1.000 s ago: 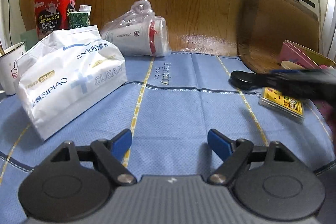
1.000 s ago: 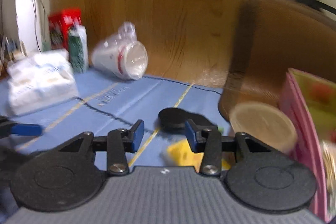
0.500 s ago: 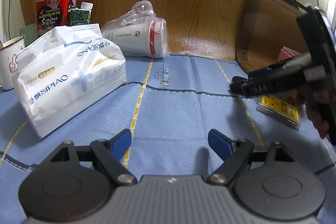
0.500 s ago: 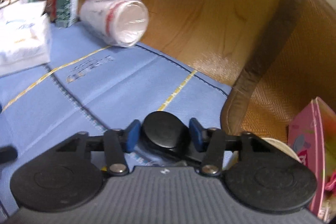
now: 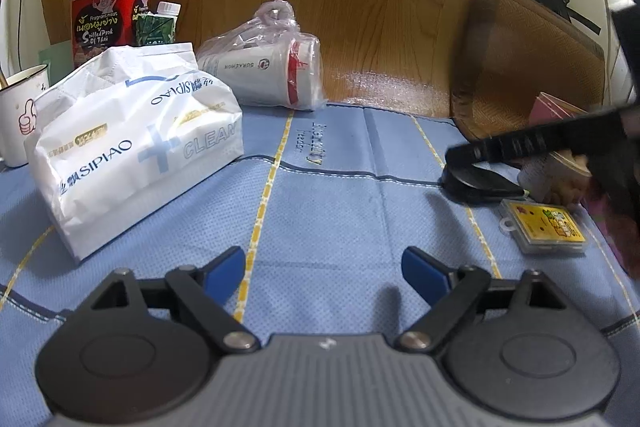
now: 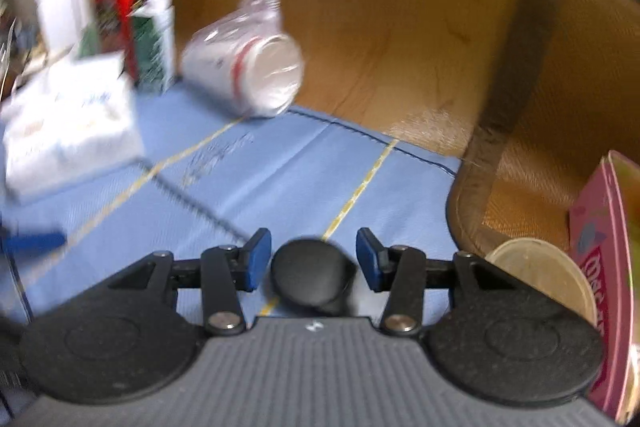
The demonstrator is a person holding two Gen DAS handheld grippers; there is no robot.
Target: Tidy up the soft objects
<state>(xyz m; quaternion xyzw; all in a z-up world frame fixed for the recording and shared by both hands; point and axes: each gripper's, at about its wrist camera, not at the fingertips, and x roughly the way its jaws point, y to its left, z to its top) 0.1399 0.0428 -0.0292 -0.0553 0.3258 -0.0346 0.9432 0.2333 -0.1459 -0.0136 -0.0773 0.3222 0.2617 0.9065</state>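
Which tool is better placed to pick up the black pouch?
Right. The right tool already straddles the black pouch, pads either side with gaps. The left tool, jaws opening, sits over bare blue cloth.

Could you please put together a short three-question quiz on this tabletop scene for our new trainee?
1. True or false: the white plastic tissue pack lies on the blue cloth mat.
2. Which item sits between the right gripper pads? A) the flat round black object B) the small yellow card case C) the red tin
3. Fill in: the bagged white paper cups lie on their ____.

Key: 1 true; 2 A, with a gap on each side, so not gripped; 3 side.
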